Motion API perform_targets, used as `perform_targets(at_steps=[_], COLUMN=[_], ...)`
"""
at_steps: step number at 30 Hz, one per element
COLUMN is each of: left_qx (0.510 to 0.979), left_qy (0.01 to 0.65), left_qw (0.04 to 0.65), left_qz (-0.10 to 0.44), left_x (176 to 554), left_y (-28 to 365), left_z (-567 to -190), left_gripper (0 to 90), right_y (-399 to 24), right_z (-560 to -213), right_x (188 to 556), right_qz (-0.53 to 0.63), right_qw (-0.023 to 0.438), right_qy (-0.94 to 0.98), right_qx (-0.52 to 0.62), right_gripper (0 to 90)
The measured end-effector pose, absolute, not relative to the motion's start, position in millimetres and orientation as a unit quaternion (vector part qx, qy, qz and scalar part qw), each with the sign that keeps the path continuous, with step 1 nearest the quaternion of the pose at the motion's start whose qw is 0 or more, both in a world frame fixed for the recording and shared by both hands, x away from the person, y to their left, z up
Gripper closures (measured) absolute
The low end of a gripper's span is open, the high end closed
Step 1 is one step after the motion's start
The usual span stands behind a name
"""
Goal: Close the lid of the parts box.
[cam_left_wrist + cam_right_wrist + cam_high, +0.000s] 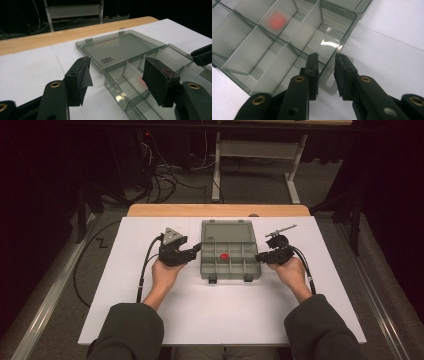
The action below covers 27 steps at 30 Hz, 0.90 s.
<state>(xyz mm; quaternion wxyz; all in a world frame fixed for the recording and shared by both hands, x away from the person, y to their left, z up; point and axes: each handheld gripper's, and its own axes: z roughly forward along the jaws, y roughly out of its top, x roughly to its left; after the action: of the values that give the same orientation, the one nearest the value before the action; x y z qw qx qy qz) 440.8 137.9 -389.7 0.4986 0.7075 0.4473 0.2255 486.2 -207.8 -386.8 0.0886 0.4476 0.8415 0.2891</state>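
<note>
A clear grey compartment box [230,274] lies mid-table with its lid [227,231] folded flat toward the back. A small red piece [224,255] rests in a middle compartment and looks blurred in the right gripper view [277,19]. My left gripper [197,249] is at the box's left side. Its jaws stand wide open [116,60] across the box's near corner [112,85], touching nothing. My right gripper [259,256] is at the box's right side. Its jaws [327,56] straddle the right wall [347,30], one inside and one outside, with a gap showing between the pads.
The box sits on a white board [150,310] over a wooden table whose edge [215,210] shows at the back. A thin metal tool [281,229] lies behind my right gripper. Two black latches [212,280] stick out at the box's front. Cables cross the floor beyond.
</note>
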Motion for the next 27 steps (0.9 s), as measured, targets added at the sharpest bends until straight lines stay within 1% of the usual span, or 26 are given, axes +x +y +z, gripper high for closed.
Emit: perform_targets(at_steps=[6,14,18,21,27], left_qx=[0.717,0.728,0.741,0.754,0.769], left_qy=[0.447,0.45,0.456,0.465,0.461], left_qw=[0.486,0.476,0.455,0.435,0.413], left_qz=[0.223,0.203,0.188,0.159,0.162], left_x=[448,460,468,474,480], left_y=[133,124,120,119,113], left_z=[-388,-385,-386,-386,-380], left_gripper=[38.3,38.4,38.3,40.2,40.8], right_y=[-208,-208,-208,-207,-207], right_z=[-387,-387,-387,-387,-387], right_x=[487,486,486,486,486], right_qz=[0.289,0.288,0.288,0.288,0.288], right_qw=[0.088,0.089,0.089,0.09,0.09], right_qy=[0.842,0.842,0.842,0.842,0.842], right_qx=[0.446,0.447,0.447,0.447,0.447], right_gripper=[75.5,75.5,75.5,75.5,75.5])
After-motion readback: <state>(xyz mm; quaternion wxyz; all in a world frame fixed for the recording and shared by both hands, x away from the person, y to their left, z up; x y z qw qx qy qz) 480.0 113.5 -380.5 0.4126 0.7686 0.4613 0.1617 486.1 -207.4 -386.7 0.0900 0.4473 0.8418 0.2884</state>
